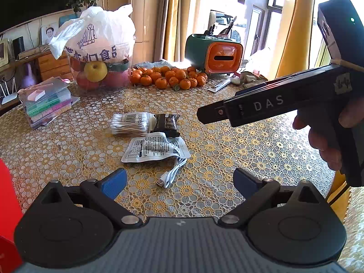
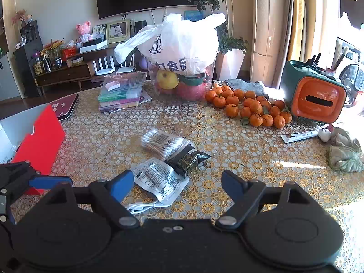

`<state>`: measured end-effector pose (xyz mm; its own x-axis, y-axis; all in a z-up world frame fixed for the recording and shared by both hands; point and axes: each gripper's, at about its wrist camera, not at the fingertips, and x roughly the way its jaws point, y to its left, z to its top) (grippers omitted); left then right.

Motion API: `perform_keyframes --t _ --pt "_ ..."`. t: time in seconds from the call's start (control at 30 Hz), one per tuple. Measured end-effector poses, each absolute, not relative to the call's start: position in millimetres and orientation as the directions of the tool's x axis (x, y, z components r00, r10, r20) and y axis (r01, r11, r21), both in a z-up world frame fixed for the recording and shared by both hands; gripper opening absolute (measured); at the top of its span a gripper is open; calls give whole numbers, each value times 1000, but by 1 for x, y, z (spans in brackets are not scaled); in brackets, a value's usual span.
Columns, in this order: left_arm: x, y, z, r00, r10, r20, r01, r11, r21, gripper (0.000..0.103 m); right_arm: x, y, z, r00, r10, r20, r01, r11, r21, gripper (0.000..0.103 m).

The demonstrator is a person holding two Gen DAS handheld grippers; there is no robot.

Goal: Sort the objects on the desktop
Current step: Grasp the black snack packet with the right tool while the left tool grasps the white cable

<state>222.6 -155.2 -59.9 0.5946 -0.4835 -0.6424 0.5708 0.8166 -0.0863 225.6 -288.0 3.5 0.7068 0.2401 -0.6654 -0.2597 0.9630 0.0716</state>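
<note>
Now we hold both grippers spread wide and empty above the table's near edge: left gripper (image 1: 179, 179), right gripper (image 2: 177, 184). Just ahead of our fingertips lies the white cable (image 2: 141, 207), tucked under the printed white pouch (image 1: 155, 147). Touching that, toward the table's middle, sit the black packet (image 2: 187, 158) and the cotton swab pack (image 1: 130, 122). At the left edge stands the red box (image 2: 39, 138).

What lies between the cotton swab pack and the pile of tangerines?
Only bare lace tablecloth separates the cotton swab pack from the tangerines; the right wrist view shows it best.
</note>
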Motion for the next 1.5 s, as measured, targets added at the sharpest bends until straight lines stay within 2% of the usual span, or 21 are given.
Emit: perform_keyframes --t 0.23,0.6,0.7,0.83,1.0,1.27,1.33,1.43,1.5 --pt "240 -168 -78 594 -493 -636 585 807 -79 99 261 -288 -20 683 239 -691 -241 966 97 82" --pt "259 -180 -101 568 -500 -654 603 793 -83 92 308 -280 -50 650 215 -729 -210 973 100 77" --pt "263 -181 -107 559 -505 -658 610 788 -86 84 317 -278 -57 640 218 -737 -198 973 117 74" --pt "268 -181 -113 556 -501 -663 608 789 -86 82 328 -277 -64 625 220 -749 -170 975 145 73" --pt "271 -182 -119 550 -502 -668 615 784 -83 71 338 -279 -72 601 217 -769 -110 976 189 69" --pt "276 -181 -123 541 -503 -675 619 781 -86 59 345 -283 -79 586 226 -778 -56 969 239 58" --pt "277 -181 -124 535 -503 -679 622 778 -87 53 345 -284 -79 590 226 -775 -50 969 244 54" --pt "276 -182 -125 543 -500 -675 626 776 -72 51 345 -286 -80 589 233 -774 -46 966 256 50" --pt "276 -182 -125 540 -505 -673 628 774 -78 41 344 -287 -79 590 238 -771 -42 963 265 45"
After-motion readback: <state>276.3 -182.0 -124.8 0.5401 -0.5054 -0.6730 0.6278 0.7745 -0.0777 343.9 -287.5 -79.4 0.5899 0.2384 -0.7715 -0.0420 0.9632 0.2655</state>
